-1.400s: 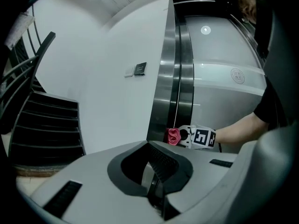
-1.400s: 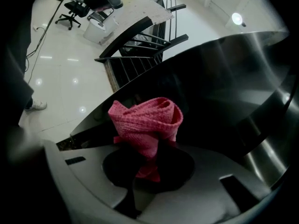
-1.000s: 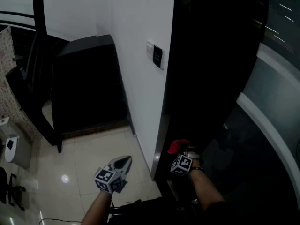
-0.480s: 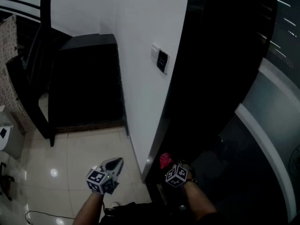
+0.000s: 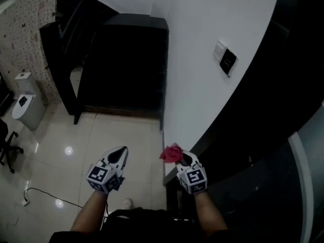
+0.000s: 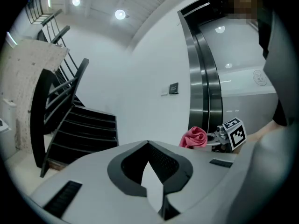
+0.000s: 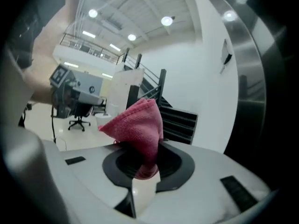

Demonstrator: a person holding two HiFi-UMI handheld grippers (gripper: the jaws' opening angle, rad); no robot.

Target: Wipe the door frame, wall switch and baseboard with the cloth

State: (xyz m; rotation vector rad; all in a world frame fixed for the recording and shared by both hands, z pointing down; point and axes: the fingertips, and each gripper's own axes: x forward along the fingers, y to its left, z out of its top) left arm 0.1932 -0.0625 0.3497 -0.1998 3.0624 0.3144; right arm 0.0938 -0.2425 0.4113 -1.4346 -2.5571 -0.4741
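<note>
Cloth (image 5: 171,153) pinched in right gripper (image 5: 180,158), left gripper (image 5: 120,152) closed, empty

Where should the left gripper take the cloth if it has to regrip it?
Probably the loose bunched end of the cloth sticking out past the right gripper; the other end is pinched in its jaws. Bring the left gripper in from the left, since the wall stands on the right.
</note>
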